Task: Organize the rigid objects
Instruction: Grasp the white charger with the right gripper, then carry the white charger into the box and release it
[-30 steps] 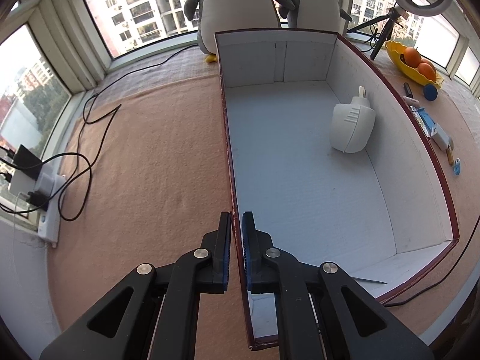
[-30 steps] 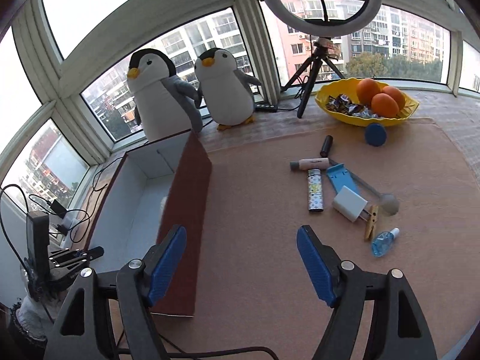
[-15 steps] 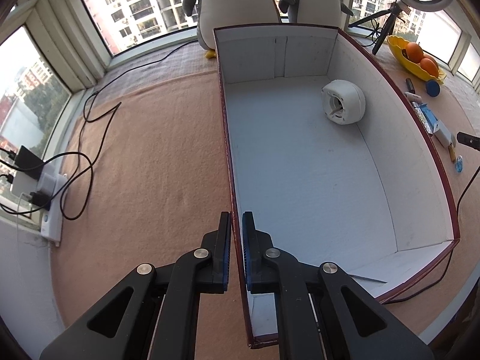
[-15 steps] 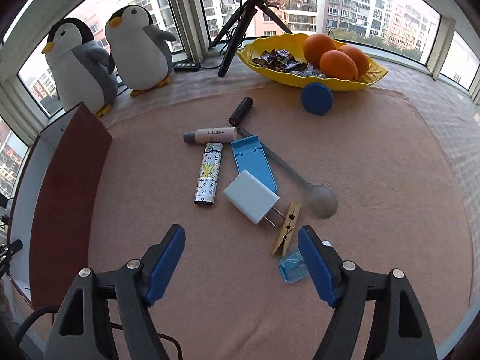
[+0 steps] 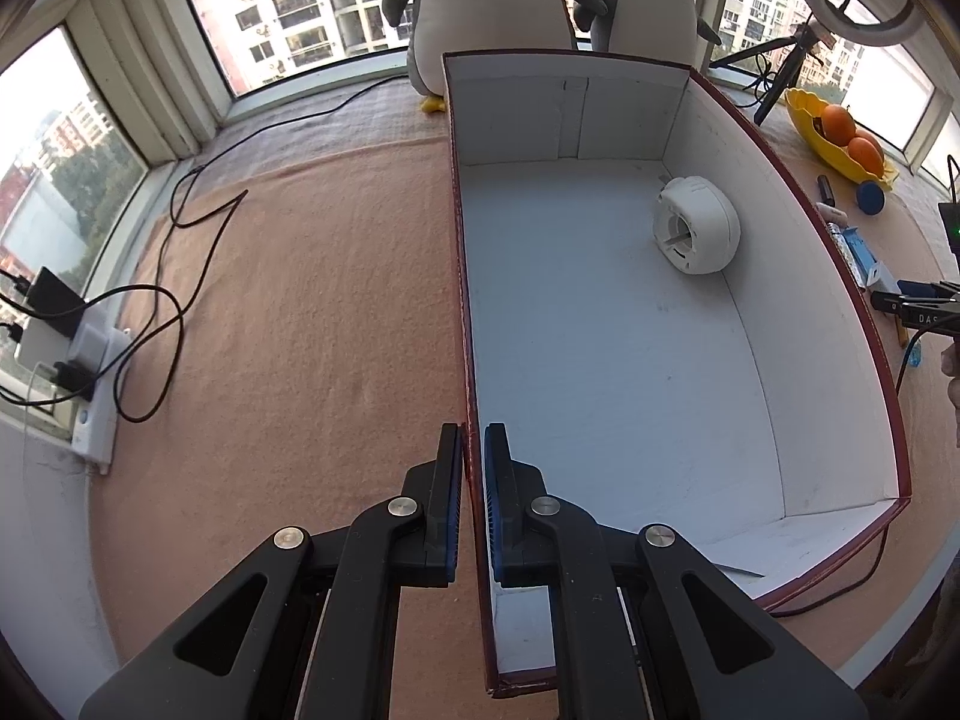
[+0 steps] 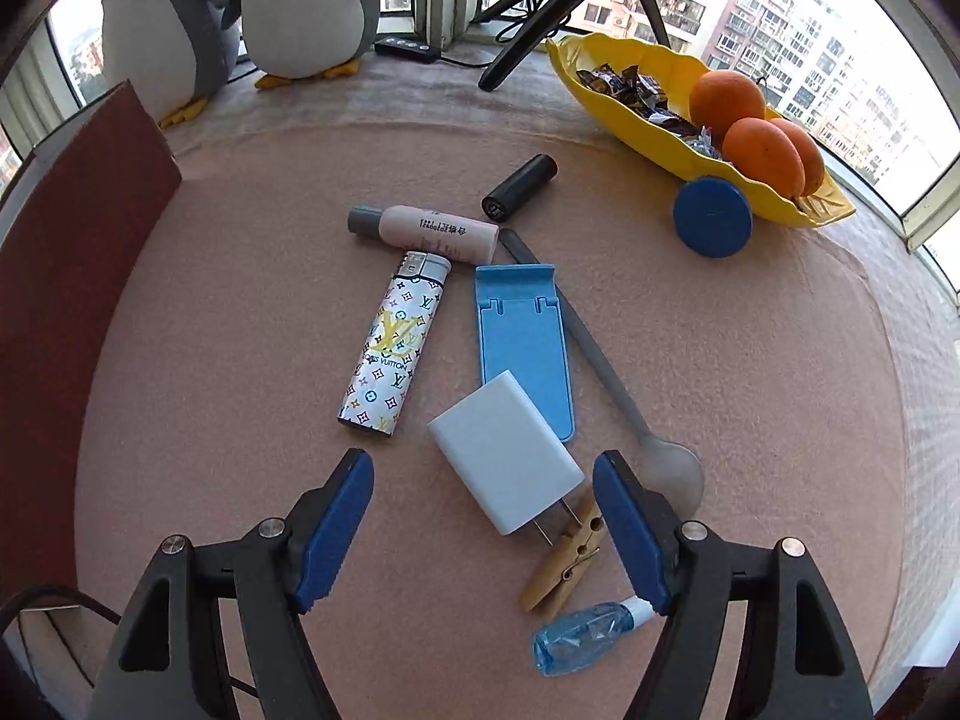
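Clutter: I am seeing a wooden clothespin (image 6: 564, 564) touching the prongs and a blue plastic stand (image 6: 523, 341) under the far corner.
Charger: the white plug-in charger block (image 6: 505, 457) is lying lower centre, between my right gripper (image 6: 483, 531) fingers, untouched.
Right jaws: closing, still wide.
Left gripper (image 5: 474, 504): I am pinching the wall of the white-lined maroon cardboard box (image 5: 463, 300).

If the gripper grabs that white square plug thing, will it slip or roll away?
Probably not roll: the white boxy plastic charger has flat sides and lies flat on the fuzzy pink mat. Its smooth shell might slip a little, though the right hand-held gripper, whose jaws are closing either side of it, has ribbed blue pads. It looks stiff and light.
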`<state>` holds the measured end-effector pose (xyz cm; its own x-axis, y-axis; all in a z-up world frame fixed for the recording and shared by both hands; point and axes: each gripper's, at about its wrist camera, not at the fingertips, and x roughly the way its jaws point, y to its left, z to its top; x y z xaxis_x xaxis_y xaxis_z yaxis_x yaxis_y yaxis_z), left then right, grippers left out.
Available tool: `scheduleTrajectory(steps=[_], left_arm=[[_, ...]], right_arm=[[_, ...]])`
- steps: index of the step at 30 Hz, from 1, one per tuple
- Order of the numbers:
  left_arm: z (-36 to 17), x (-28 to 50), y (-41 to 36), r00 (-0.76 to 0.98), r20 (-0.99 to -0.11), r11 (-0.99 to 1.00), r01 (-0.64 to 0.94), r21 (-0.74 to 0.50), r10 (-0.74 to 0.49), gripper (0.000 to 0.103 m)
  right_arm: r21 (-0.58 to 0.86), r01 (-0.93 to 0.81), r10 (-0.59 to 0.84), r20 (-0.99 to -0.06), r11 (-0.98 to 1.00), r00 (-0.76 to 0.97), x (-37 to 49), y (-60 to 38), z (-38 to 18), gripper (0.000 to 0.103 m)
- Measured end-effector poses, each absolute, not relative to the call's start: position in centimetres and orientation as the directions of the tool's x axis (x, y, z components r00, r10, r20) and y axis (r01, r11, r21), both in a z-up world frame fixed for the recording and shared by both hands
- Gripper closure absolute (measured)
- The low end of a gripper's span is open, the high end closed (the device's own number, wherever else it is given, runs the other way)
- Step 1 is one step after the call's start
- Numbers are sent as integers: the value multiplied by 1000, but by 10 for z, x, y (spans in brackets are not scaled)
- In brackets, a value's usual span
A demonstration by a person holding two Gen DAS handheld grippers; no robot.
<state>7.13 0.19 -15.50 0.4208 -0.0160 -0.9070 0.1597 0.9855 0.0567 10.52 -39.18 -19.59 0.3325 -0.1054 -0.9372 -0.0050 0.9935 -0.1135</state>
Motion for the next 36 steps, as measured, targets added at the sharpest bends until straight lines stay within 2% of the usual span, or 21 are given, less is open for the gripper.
scheduleTrajectory(steps=[4,6,10,23,30,36], left_arm=[[-156,71,4,415,-909,990,137,33,-27,97],[-157,70,5,412,-911,992,124,20,-33,97],[-158,69,6,413,-910,994,108,8,-38,97],[-159,68,14,422,-904,997,55,-47,-66,97],[-160,69,14,428,-901,998,51,-47,-64,98],[-160,68,16,433,-899,997,51,-52,-69,98]], right_arm=[[-106,-16,-96,-948,994,303,109,-397,-203,57],[-94,-20,-84,-949,995,305,110,-399,-203,58],[-84,-26,-72,-949,996,307,109,-399,-201,66],[-50,19,-54,-926,999,374,98,-399,-180,68],[-4,-20,6,-871,1000,491,81,-364,-127,68],[38,-136,110,-814,990,571,68,-309,-77,68]])
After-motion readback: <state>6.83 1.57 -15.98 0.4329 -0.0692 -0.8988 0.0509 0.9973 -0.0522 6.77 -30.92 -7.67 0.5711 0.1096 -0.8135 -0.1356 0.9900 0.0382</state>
